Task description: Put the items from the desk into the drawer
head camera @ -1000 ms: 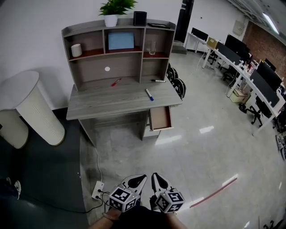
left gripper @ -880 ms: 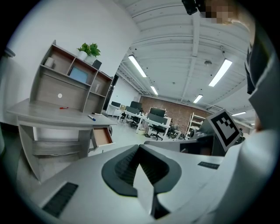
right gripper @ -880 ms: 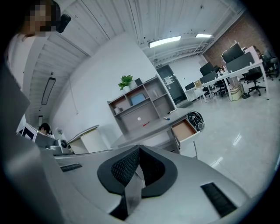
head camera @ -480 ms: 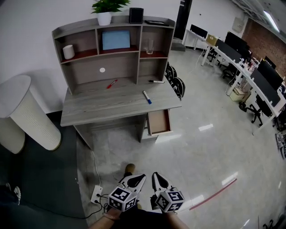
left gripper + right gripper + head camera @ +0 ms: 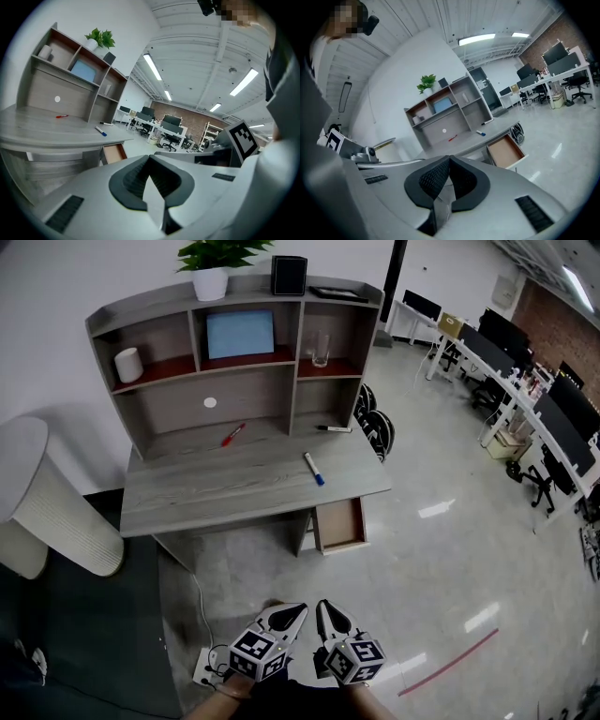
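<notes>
A grey desk [image 5: 225, 491] with a shelf unit stands ahead. Three things lie on its top: a red pen [image 5: 232, 434], a blue-capped marker [image 5: 313, 468] and a black marker [image 5: 334, 428]. Under its right end a drawer [image 5: 340, 524] is pulled open and looks empty. My left gripper [image 5: 286, 615] and right gripper [image 5: 329, 614] are side by side at the bottom of the head view, well short of the desk, both shut with nothing in them. The right gripper view shows the drawer [image 5: 505, 151] and the blue-capped marker [image 5: 481, 133]. The left gripper view shows the red pen [image 5: 61, 116].
A white ribbed column [image 5: 56, 493] stands left of the desk. A power strip [image 5: 208, 664] with its cable lies on the floor near my feet. A plant [image 5: 212, 261], a glass [image 5: 321, 348] and a cup [image 5: 128, 364] sit on the shelves. Office desks and chairs [image 5: 525, 409] fill the far right.
The desk has grown larger and nearer in the head view as I walked toward it. Both grippers stay shut at the same spot low in the view.
</notes>
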`<act>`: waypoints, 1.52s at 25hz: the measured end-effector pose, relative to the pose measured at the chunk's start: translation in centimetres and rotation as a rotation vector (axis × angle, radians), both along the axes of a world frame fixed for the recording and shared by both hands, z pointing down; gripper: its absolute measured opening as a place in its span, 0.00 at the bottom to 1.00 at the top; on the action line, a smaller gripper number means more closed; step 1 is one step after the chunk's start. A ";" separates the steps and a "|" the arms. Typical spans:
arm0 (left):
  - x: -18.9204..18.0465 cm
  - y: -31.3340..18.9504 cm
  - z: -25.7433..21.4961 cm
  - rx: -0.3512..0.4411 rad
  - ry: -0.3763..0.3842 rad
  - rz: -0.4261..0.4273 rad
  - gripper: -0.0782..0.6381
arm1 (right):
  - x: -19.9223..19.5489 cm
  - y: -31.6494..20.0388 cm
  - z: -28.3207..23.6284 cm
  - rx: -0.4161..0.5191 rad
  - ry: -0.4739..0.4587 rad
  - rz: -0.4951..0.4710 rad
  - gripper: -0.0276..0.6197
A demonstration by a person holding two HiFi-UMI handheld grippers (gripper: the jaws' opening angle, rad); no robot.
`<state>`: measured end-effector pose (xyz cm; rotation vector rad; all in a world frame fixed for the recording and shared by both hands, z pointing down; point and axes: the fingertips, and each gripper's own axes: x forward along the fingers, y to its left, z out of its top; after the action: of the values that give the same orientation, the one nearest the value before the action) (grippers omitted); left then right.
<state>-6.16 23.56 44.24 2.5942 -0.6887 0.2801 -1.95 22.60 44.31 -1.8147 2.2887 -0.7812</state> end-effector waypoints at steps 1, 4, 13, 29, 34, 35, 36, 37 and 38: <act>0.0 -1.1 -0.2 -0.001 0.001 -0.002 0.11 | -0.1 -1.1 -0.1 -0.002 0.002 -0.004 0.06; -0.2 -4.4 -0.4 -0.007 -0.003 -0.006 0.11 | -0.7 -4.4 -0.1 -0.012 0.008 -0.019 0.06; 0.0 -13.1 -0.7 -0.026 -0.003 0.018 0.11 | -0.5 -12.8 0.3 -0.042 0.012 0.001 0.06; 2.8 -22.1 0.2 -0.031 0.004 0.121 0.11 | 2.4 -21.2 1.2 -0.026 0.038 0.081 0.06; 3.0 -24.3 0.2 -0.026 0.002 0.131 0.11 | 2.7 -23.3 1.3 -0.030 0.035 0.093 0.06; 3.0 -24.6 0.3 -0.027 0.004 0.129 0.11 | 2.6 -23.7 1.3 -0.031 0.041 0.094 0.06; 3.0 -25.0 0.3 -0.029 0.005 0.127 0.11 | 2.5 -24.0 1.3 -0.030 0.046 0.092 0.06; 3.0 -25.3 0.4 -0.030 0.004 0.125 0.11 | 2.5 -24.2 1.3 -0.030 0.052 0.091 0.06; 3.0 -25.5 0.5 -0.031 0.001 0.124 0.11 | 2.6 -24.4 1.3 -0.031 0.057 0.090 0.06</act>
<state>-3.19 -1.90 44.74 2.6108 -0.5203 0.3255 0.62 -1.81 45.66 -1.9636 2.2221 -0.7647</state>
